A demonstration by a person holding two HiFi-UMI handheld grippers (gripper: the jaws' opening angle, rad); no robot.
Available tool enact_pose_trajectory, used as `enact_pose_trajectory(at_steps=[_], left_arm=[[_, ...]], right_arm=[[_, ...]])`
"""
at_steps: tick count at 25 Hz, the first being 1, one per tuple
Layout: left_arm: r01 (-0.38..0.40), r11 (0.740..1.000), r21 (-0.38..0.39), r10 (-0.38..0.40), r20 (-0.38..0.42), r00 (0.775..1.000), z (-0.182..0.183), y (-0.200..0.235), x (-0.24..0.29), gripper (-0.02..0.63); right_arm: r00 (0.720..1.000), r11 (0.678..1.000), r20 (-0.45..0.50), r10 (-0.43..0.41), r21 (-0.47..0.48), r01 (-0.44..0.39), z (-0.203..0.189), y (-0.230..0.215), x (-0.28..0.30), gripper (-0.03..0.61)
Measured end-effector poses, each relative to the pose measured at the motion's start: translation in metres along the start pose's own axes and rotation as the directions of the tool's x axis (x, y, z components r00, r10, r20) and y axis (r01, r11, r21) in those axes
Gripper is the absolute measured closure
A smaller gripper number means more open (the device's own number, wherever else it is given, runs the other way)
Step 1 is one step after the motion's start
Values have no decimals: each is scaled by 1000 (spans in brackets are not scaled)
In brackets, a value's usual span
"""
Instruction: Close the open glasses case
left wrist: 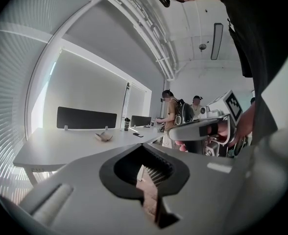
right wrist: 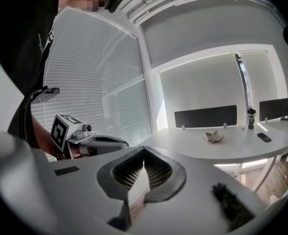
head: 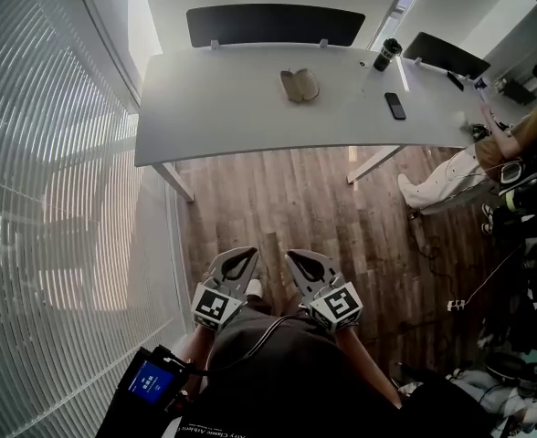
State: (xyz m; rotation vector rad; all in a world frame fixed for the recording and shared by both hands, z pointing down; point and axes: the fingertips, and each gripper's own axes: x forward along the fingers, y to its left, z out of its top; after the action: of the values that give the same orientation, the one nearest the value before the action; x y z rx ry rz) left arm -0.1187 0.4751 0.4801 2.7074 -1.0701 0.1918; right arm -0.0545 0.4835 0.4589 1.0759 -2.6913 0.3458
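The open glasses case (head: 300,85) lies on the white worktop (head: 205,117), about midway along its length and nearer the far edge than the near one, with its 2 halves apparently spread like a shell, though it is small in every view. A dark phone (head: 394,106) rests well apart from it toward the right end, and a dark cup (head: 386,55) stands by the far edge. The left tongs (head: 241,255) and right tongs (head: 298,257) are held side by side close to the person's body over the wooden floor (head: 287,199), well short of the worktop's near edge. Each pair is pressed together with nothing between its jaws, a sensible carrying posture since nothing needs gripping during an approach. Both point ahead toward the case, so this looks like the walk-up. Closing the lid has not begun and probably calls for one pair to steady the base while the other folds the lid over.
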Motion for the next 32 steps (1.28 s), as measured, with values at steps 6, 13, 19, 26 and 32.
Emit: enact_pose_trajectory(at_steps=[6, 13, 19, 26, 32], left_arm=[[-5, 999, -32, 5, -4, 1000, 0, 5, 12, 606], [-49, 999, -19, 49, -5, 999, 4, 19, 45, 606], [-69, 998, -1, 69, 3, 998, 5, 27, 85, 606], [-74, 997, 18, 75, -18, 997, 15, 21, 128, 606], [-87, 996, 33, 88, -35, 995, 22, 13, 159, 607]], right_arm=[[1000, 1000, -4, -7, 17, 7, 3, -12, 8, 572], [1000, 999, -3, 22, 39, -22, 5, -46, 23, 572], [998, 998, 0, 55, 12, -55, 18, -89, 27, 572], [999, 999, 1, 40, 21, -40, 30, -134, 23, 572], [999, 999, 1, 37, 3, -37, 24, -168, 13, 572]])
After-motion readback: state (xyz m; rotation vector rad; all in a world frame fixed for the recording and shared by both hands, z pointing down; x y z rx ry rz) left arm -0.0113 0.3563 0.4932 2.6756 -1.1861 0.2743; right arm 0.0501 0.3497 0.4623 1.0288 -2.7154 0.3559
